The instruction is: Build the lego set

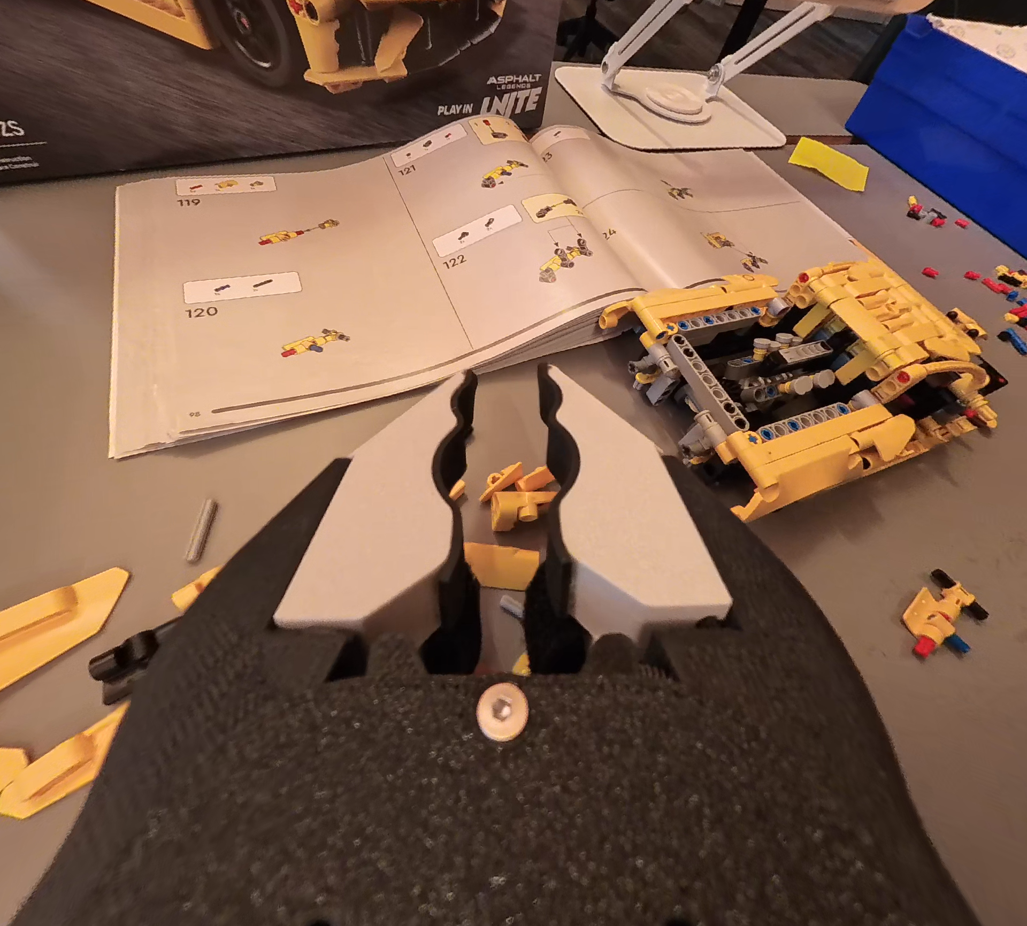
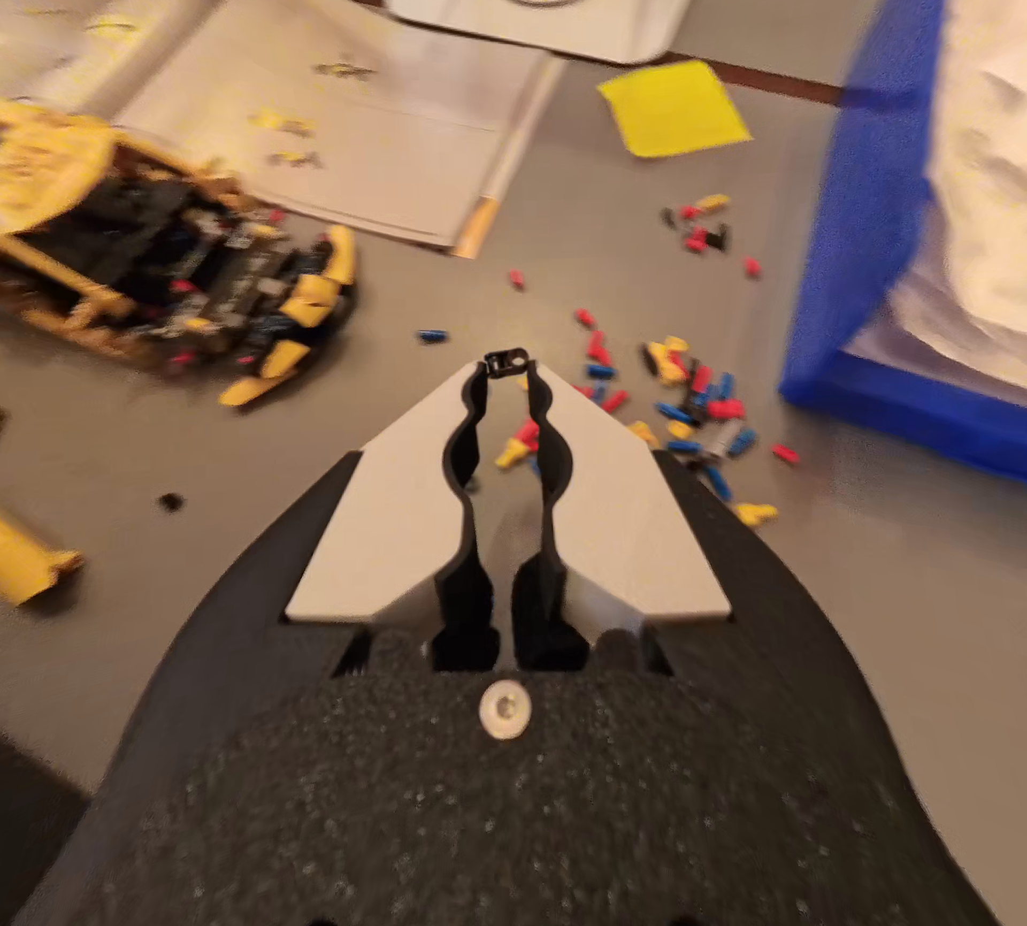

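The half-built yellow car model (image 1: 806,377) lies on the grey table to the right of the open instruction booklet (image 1: 361,277); it also shows blurred in the right wrist view (image 2: 166,265). My left gripper (image 1: 508,377) is open and empty, above a few small yellow pieces (image 1: 514,496) near the booklet's front edge. My right gripper (image 2: 507,363) is shut on a small black connector piece (image 2: 507,361) at its fingertips, held above the table beside a scatter of red, blue and yellow pins (image 2: 683,399). A small yellow sub-assembly with black, red and blue pins (image 1: 942,616) lies at the right.
The set's box (image 1: 267,27) stands behind the booklet. A white stand's base (image 1: 667,107) sits at the back. A blue bin (image 2: 867,243) with white bags is at the right. Yellow panels (image 1: 55,616), a grey axle (image 1: 201,529) and a yellow note (image 2: 675,110) lie about. Left tips to right tips: about 45 cm.
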`<state>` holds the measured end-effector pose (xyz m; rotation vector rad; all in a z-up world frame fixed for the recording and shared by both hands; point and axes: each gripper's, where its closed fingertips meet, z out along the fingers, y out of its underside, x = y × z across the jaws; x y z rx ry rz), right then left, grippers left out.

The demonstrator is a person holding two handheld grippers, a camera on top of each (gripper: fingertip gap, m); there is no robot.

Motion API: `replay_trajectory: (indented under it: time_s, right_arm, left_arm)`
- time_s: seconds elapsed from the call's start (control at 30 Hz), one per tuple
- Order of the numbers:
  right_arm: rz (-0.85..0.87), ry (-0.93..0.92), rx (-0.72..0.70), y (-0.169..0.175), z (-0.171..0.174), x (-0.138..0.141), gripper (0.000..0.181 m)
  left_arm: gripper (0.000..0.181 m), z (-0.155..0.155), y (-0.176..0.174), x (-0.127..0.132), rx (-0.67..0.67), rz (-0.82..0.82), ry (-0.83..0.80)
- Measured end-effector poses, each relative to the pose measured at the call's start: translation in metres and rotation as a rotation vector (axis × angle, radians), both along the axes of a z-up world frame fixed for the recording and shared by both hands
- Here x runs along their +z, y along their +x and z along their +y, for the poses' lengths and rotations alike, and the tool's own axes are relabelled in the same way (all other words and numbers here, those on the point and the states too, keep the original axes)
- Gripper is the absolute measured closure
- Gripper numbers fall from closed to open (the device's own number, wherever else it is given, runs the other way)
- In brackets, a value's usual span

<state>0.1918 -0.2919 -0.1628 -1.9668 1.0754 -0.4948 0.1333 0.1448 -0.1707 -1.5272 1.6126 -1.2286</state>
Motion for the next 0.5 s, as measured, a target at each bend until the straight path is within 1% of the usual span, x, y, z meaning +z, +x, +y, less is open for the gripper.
replay_trajectory:
  time_s: [0.03, 0.1, 0.2, 0.3, 0.4, 0.5]
  right_arm:
    - [-0.002, 0.004, 0.05, -0.009, 0.015, 0.003, 0.168]
    - [0.043, 0.022, 0.166, -0.033, 0.047, 0.0, 0.168]
    - [0.15, 0.049, 0.319, -0.073, 0.086, -0.018, 0.168]
    - [0.224, 0.0, 0.389, -0.101, 0.103, -0.042, 0.168]
    - [0.271, -0.053, 0.429, -0.115, 0.114, -0.061, 0.168]
    - [0.256, -0.084, 0.461, -0.12, 0.123, -0.066, 0.168]
  left_arm:
    - [0.158, -0.001, 0.0, -0.002, -0.001, 0.006, 0.002]
    - [0.156, -0.004, -0.001, -0.006, -0.009, 0.024, 0.022]
    - [0.155, -0.005, -0.002, -0.007, 0.0, 0.02, 0.063]
    - [0.154, -0.007, -0.003, -0.006, 0.001, 0.009, 0.076]
    - [0.153, -0.008, -0.003, -0.014, -0.003, 0.044, 0.104]
    - [0.153, -0.012, -0.004, -0.013, -0.016, 0.04, 0.117]
